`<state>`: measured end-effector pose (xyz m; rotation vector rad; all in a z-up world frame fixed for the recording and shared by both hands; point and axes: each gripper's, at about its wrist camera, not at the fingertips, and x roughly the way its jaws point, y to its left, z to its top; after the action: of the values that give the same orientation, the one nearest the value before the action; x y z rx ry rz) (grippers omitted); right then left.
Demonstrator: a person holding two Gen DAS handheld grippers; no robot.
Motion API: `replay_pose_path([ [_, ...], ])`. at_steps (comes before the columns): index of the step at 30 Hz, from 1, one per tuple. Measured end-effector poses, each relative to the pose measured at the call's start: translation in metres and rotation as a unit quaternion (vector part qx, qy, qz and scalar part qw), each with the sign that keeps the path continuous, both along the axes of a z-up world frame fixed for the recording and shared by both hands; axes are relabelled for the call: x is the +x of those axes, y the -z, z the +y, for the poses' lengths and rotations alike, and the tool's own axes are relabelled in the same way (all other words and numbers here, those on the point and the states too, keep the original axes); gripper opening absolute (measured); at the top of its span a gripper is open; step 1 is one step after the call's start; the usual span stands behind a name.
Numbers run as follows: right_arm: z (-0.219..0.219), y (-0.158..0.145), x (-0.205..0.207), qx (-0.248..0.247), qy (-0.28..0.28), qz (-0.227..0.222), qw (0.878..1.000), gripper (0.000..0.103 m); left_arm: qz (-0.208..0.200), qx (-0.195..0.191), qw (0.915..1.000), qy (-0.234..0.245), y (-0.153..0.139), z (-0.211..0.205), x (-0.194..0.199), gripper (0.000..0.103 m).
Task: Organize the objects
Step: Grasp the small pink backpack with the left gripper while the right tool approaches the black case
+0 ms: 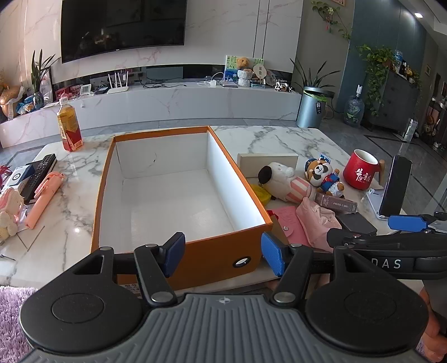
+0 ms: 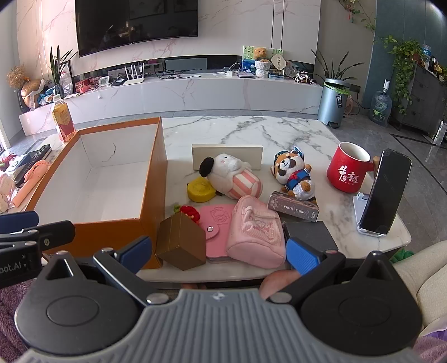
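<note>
Surface: marble table (image 2: pixel 251 131) in a living room, with a television (image 1: pixel 123 25) mounted on the far wall.
Box: orange box (image 1: pixel 111 178) with white lining is seen open and empty on the table, left of the small items.
Left gripper (image 1: pixel 223 255): jaws are held apart, nothing between the pads; it is poised just before the box's near wall.
Right gripper (image 2: pixel 220 252): jaws are spread wide and grip nothing; it is held over the table's near edge, with a brown box (image 2: pixel 181 240) and a pink pouch (image 2: pixel 257 234) lying just ahead between the fingers.
Small items: a pink card holder (image 2: pixel 218 220) is wedged between brown box and pouch; a yellow tape measure (image 2: pixel 199 190) touches a white plush dog (image 2: pixel 232 176); a panda plush (image 2: pixel 293 173) rests against a photo card box (image 2: pixel 293 208).
Right side: a red mug (image 2: pixel 349 170) is set near a phone (image 2: pixel 385 192) propped on a stand.
Left side: a drink bottle (image 1: pixel 69 125), a remote (image 1: pixel 40 173) and a pink stick-shaped item (image 1: pixel 44 198) are placed beyond the box.
</note>
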<state>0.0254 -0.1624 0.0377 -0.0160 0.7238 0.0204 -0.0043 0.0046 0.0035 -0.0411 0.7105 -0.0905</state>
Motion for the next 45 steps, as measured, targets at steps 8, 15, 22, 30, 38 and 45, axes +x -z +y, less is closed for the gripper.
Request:
replay_pose_path([
  [8, 0.000, 0.001, 0.001, 0.001, -0.001, 0.001, 1.000, 0.102, 0.002, 0.002, 1.0000, 0.006, 0.000, -0.003, 0.001, 0.071],
  [15, -0.004, 0.006, 0.006, 0.006, 0.000, 0.009, 1.000, 0.102, 0.006, 0.006, 0.9998, 0.018, 0.002, -0.011, 0.006, 0.067],
  [22, -0.026, 0.014, 0.015, 0.016, 0.009, 0.019, 1.000, 0.102, 0.009, 0.012, 0.9980, 0.061, 0.003, -0.029, 0.016, 0.056],
  [30, -0.077, 0.025, 0.037, 0.027, 0.042, 0.035, 0.998, 0.089, 0.029, -0.009, 0.9893, 0.143, 0.008, -0.063, 0.042, 0.047],
  [38, -0.116, 0.041, 0.066, 0.047, 0.063, 0.061, 0.995, 0.068, 0.068, -0.034, 0.9832, 0.166, 0.024, -0.098, 0.088, 0.046],
  [45, -0.139, 0.067, 0.097, 0.055, 0.075, 0.097, 0.991, 0.069, 0.125, -0.049, 0.9797, 0.149, 0.049, -0.123, 0.137, 0.054],
])
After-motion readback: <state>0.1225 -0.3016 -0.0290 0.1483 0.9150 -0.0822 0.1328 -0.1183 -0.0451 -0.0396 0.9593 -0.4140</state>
